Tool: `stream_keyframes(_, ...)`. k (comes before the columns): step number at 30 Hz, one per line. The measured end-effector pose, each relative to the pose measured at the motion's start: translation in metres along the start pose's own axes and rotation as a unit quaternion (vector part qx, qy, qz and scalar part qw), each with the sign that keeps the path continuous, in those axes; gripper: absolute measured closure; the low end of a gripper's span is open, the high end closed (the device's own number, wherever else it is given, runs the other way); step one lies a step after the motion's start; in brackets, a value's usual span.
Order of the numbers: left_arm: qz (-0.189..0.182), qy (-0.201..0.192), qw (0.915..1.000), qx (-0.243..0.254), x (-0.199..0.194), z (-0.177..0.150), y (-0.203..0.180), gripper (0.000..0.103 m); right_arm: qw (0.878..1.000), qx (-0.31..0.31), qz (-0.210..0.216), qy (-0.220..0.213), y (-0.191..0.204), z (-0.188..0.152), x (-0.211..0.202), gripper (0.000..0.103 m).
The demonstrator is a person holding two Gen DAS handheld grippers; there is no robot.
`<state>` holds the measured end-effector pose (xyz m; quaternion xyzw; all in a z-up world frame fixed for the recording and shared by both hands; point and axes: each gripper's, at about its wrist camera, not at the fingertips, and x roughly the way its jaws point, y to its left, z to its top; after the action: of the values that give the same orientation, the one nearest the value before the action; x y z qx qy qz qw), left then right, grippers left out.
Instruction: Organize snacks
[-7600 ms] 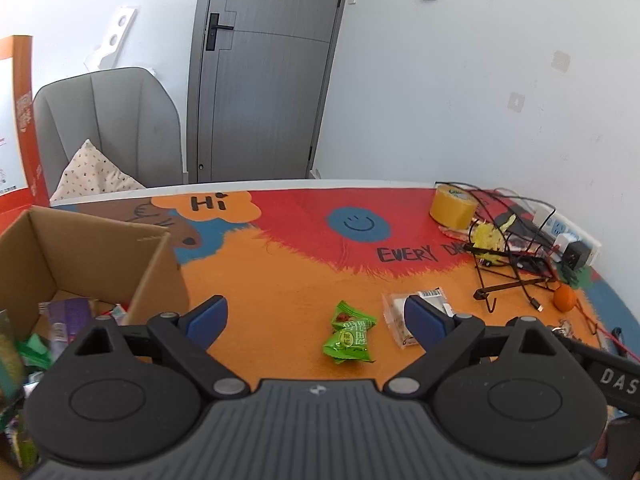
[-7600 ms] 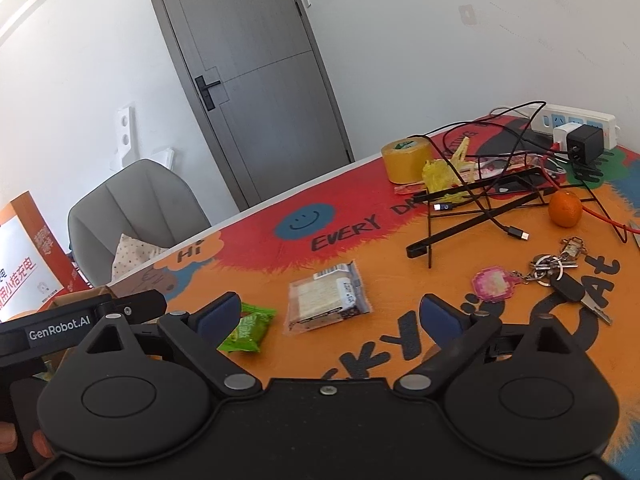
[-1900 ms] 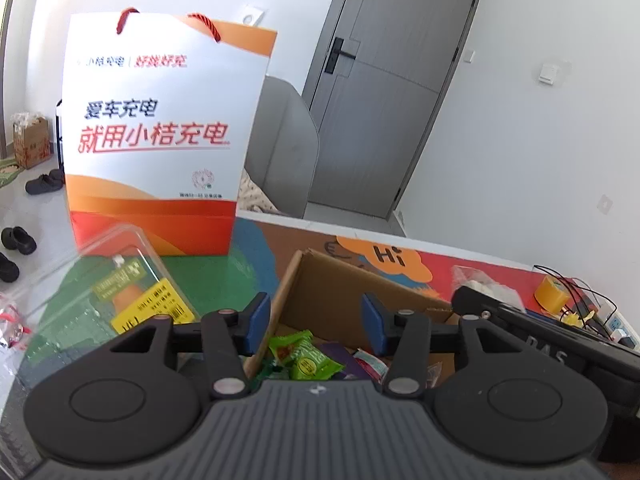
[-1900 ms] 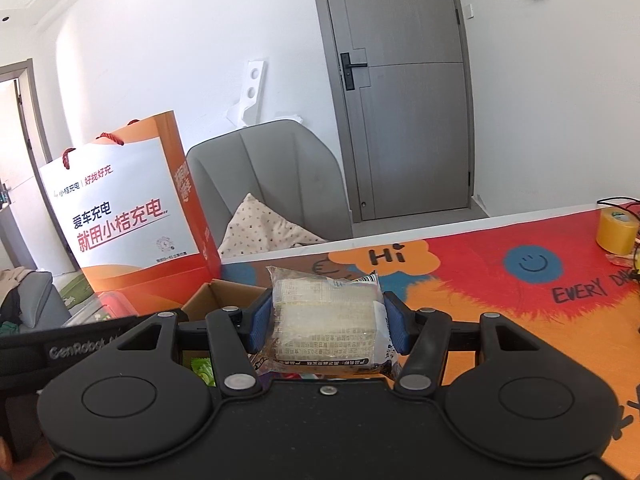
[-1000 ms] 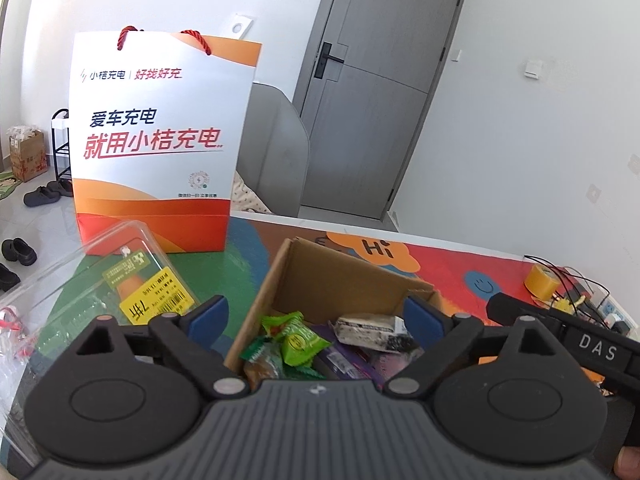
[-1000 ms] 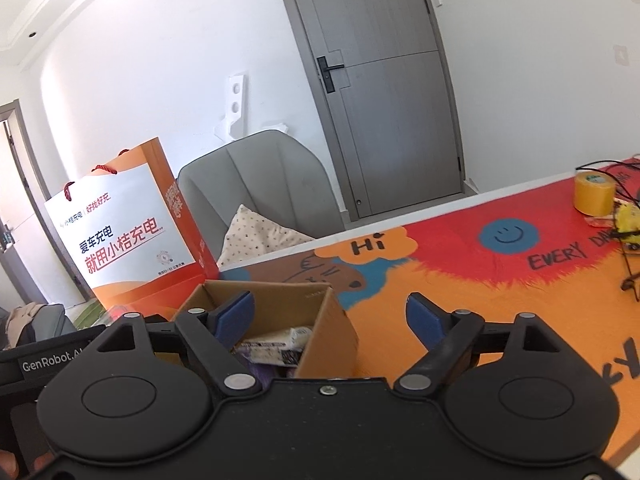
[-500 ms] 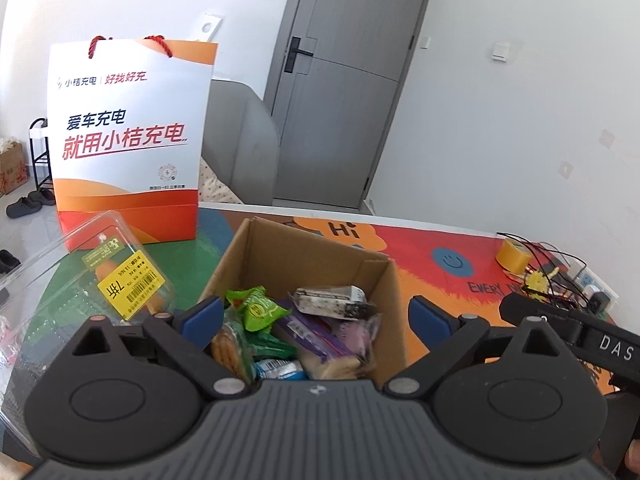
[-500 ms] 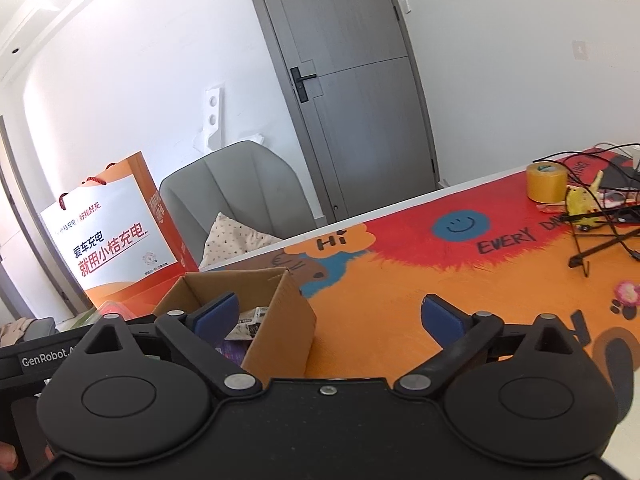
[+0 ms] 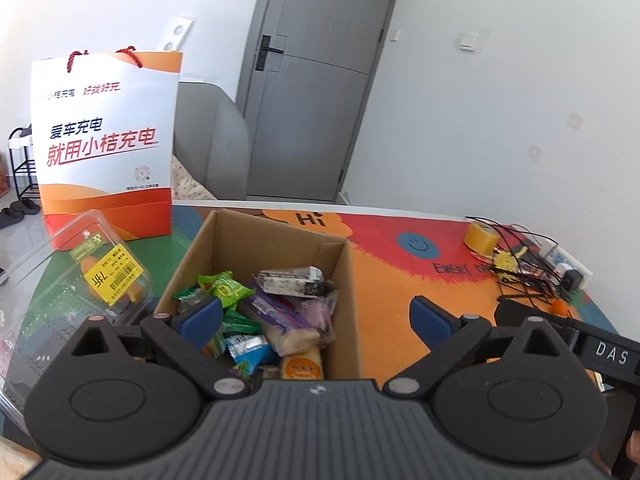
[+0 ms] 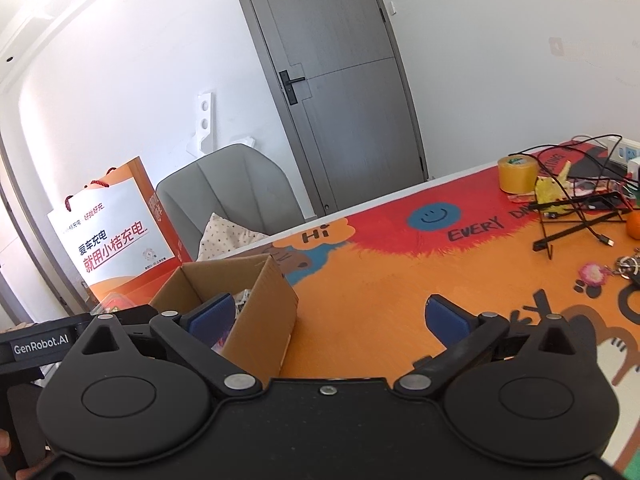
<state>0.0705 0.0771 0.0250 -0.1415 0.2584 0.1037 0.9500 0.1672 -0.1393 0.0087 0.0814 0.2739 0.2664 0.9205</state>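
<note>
Far left in the left wrist view: a clear plastic clamshell (image 9: 60, 280) w/ a yellow price sticker lies on the green part of the mat. Behind it stands a white-and-orange paper bag (image 9: 106, 140) w/ red rope handles, Chinese print on its front. A grey chair (image 9: 212, 144) w/ a spotted cushion sits behind the bag, in front of a grey door (image 9: 316, 80).

Next over, the cardboard box (image 9: 344, 280) stands open on the table (image 9: 384, 280), flaps up. Snacks fill it: a green candy packet (image 9: 224, 288) near the left wall, a white-and-black speckled bar (image 9: 292, 278) toward the back on top of the pile, a purple wrapper (image 9: 272, 312) mid-box, a blue-and-white packet (image 9: 250, 346) and an orange-labelled pack (image 9: 302, 366) at the near edge.

Left gripper (image 9: 316, 316) hovers above the box, jaws spread wide, nothing btwn them; its left pad overlaps the box interior, right pad is over bare orange mat.

Right gripper (image 10: 328, 314) is also spread wide and empty, its left pad in front of the box's right wall, right pad over the mat.

Right end of the table: a yellow tape roll (image 10: 516, 174), then a tangle of black cables and a wire stand (image 10: 576, 216), a small orange fruit (image 10: 633, 224) at the frame edge, and keys w/ a pink charm (image 10: 594, 272) nearer the camera.
</note>
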Motion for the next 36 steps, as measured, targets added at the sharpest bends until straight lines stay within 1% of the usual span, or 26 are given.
stream_keyframes(4, -0.005, 0.002, 0.9999, 0.01, -0.007, -0.003, -0.005, 0.003, 1.0, 0.005, -0.003, 0.005, -0.005, -0.004, -0.012, 0.0)
stream_keyframes(10, -0.022, 0.001, 0.9994, 0.027, -0.026, -0.006, -0.015, 0.003, 1.0, 0.005, -0.007, -0.003, -0.011, -0.006, -0.034, 0.0)
stream_keyframes(14, -0.029, 0.01, 0.9989, 0.035, -0.035, -0.009, -0.019, 0.002, 1.0, 0.001, -0.008, 0.0, -0.014, -0.007, -0.046, 0.0)
stream_keyframes(17, -0.027, 0.02, 0.9986, 0.041, -0.041, -0.012, -0.021, 0.002, 1.0, -0.002, -0.009, 0.003, -0.014, -0.007, -0.054, 0.0)
stream_keyframes(25, -0.029, 0.017, 0.998, 0.055, -0.064, -0.012, -0.025, 0.002, 1.0, -0.016, -0.02, 0.003, -0.01, -0.008, -0.077, 0.0)
stream_keyframes(34, -0.022, 0.028, 0.9982, 0.048, -0.074, -0.016, -0.016, 0.001, 0.999, -0.029, -0.032, 0.003, -0.002, -0.006, -0.094, 0.0)
stream_keyframes(36, -0.019, 0.025, 0.9982, 0.05, -0.078, -0.016, -0.013, 0.001, 0.999, -0.033, -0.034, 0.005, 0.0, -0.006, -0.096, 0.0)
